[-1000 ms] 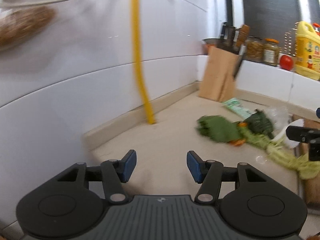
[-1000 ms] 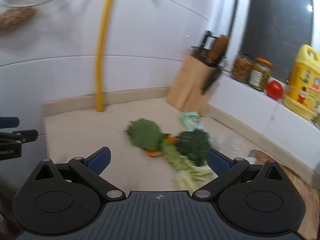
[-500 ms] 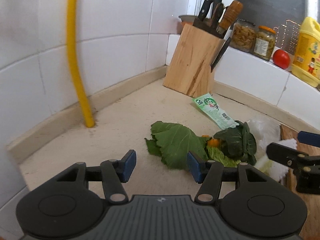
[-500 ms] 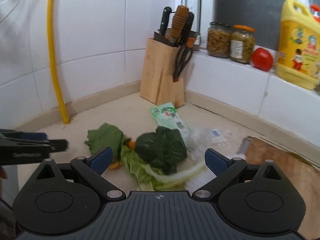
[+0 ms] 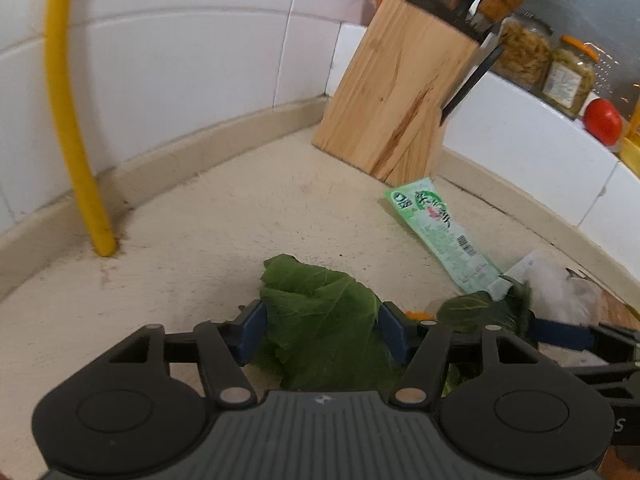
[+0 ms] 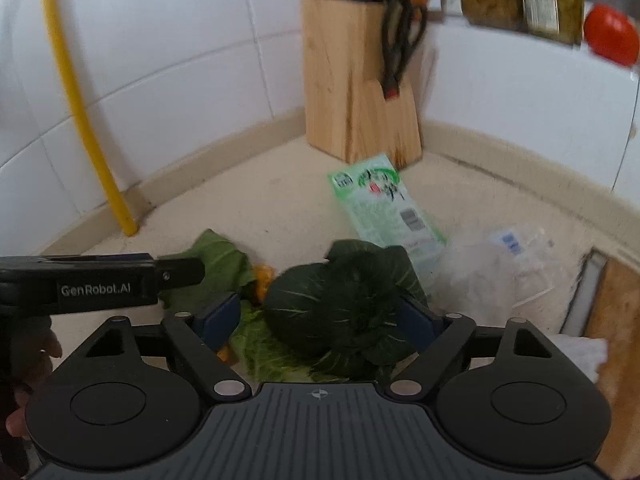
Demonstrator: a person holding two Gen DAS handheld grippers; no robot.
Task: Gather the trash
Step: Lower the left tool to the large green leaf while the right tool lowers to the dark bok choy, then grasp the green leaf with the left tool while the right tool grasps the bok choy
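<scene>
White tiled walls (image 5: 180, 60), beige counter (image 5: 240, 208), seemingly.

The left gripper (image 5: 320, 334) angles downward with jaws opening, while beside it the right gripper (image 6: 318, 316) angles downward, jaws closing.

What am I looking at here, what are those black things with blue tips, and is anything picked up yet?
A person holds hand-held tongs in each hand; each has a camera looking along its fingers. One picture is from the left tongs, the other from the right tongs. On the counter lie scraps: a flat leaf, dark greens, a green wrapper and a clear bag. A knife block stands in the corner. The left jaws are opening around the leaf; the right jaws are closing around the dark greens. Neither looks gripped yet.
</scene>
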